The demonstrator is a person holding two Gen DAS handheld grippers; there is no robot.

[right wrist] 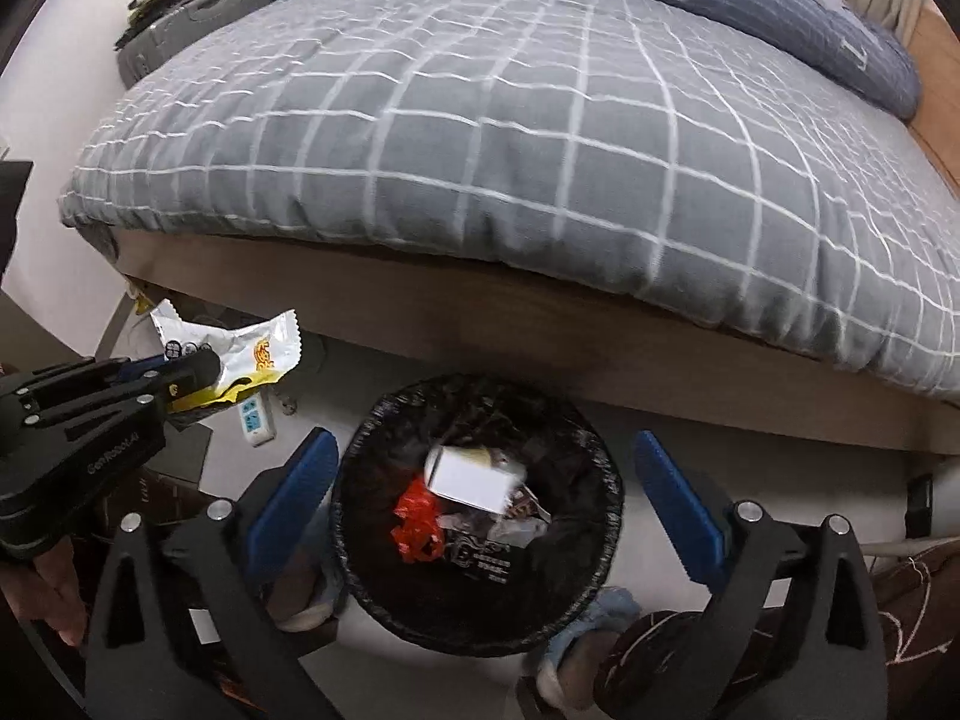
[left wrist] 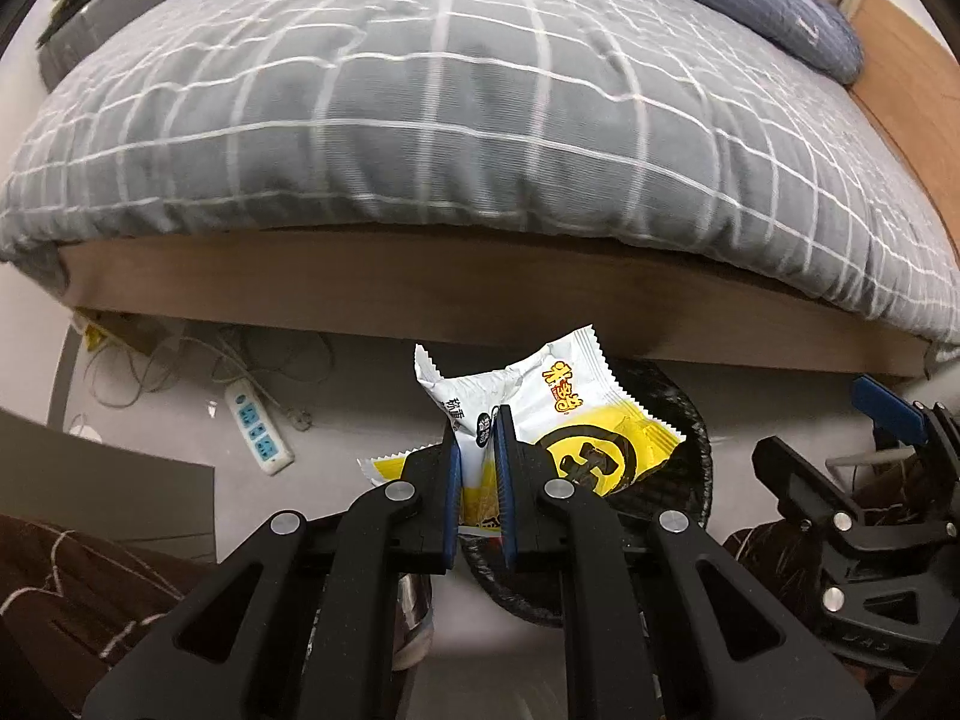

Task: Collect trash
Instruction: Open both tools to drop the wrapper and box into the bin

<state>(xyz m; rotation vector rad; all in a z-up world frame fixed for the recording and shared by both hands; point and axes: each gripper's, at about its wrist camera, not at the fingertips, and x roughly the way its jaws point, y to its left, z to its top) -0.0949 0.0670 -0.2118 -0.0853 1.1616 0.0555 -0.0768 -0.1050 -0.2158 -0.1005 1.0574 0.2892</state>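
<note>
Grey floor runs under a low wooden bed (left wrist: 480, 300) covered by a grey quilt (left wrist: 468, 120) with a white grid pattern; a blue striped pillow (right wrist: 780, 18) lies at the far end. On the floor near the bed frame sits a white power strip (left wrist: 259, 429) with blue sockets, its cable tangled beside it.

Close to the bed edge stands a round bin (right wrist: 600, 516) lined with a black bag. Inside it lie a white box (right wrist: 471, 477), a crumpled red wrapper (right wrist: 417, 525) and a dark packet with white print too small to read.

The left tool (left wrist: 477, 450) is clamped on a snack wrapper (left wrist: 576, 414), its blue pads pressed together on the crinkled foil. The wrapper is white with a zigzag-cut edge, a yellow lower part bearing a black circular emblem, and orange Chinese characters near the top; smaller black print beside the pads cannot be read clearly. In the left wrist view it hangs above the near rim of the bin; in the right wrist view it is held up off to the left of the bin, above the power strip. The body of the left tool carries pale lettering that seems to read "GenRobot.AI".

The right tool (right wrist: 486, 480) stands wide apart with nothing between its blue pads, the bin's mouth showing between them below. A hand (right wrist: 42, 594) is visible at the left edge.
</note>
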